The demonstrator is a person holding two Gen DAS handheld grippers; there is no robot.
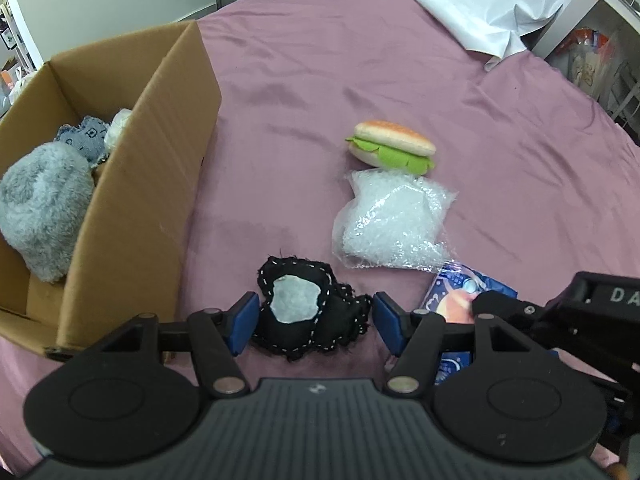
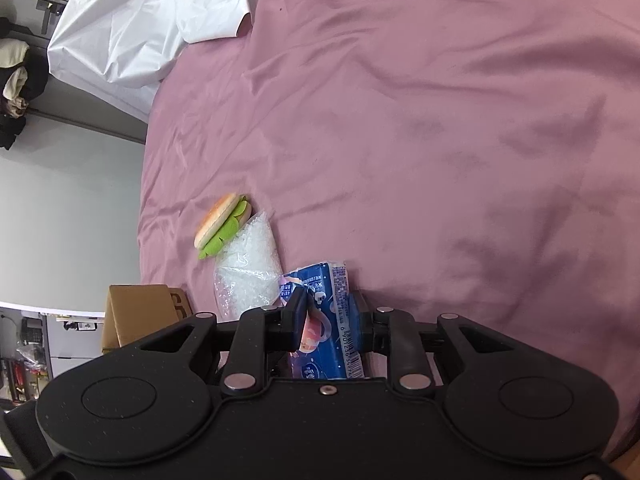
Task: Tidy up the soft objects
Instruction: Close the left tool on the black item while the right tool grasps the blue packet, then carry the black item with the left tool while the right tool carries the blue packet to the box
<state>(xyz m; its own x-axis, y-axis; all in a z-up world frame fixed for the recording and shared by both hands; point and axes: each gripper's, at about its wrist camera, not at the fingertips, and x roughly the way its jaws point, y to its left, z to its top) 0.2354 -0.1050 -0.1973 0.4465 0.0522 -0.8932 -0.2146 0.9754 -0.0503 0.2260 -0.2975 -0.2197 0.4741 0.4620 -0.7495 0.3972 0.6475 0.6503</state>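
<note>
A black fabric pouch point(image 1: 308, 310) with white stitching and a grey patch lies on the purple bedsheet between the blue pads of my open left gripper point(image 1: 314, 322). The pads stand on either side of it, close to its edges. My right gripper point(image 2: 326, 318) is shut on a blue tissue pack point(image 2: 326, 320), which also shows in the left wrist view point(image 1: 460, 292). A plush burger point(image 1: 390, 144) and a bubble-wrap bag point(image 1: 390, 220) lie beyond the pouch. The cardboard box point(image 1: 152, 168) at left holds a grey fluffy toy point(image 1: 40, 204) and a grey cloth point(image 1: 84, 138).
A white sheet point(image 1: 480, 0) is bunched at the far end of the bed. The bed edge drops off at left in the right wrist view, with floor and shelving beyond. The box corner point(image 2: 136, 312) shows there too.
</note>
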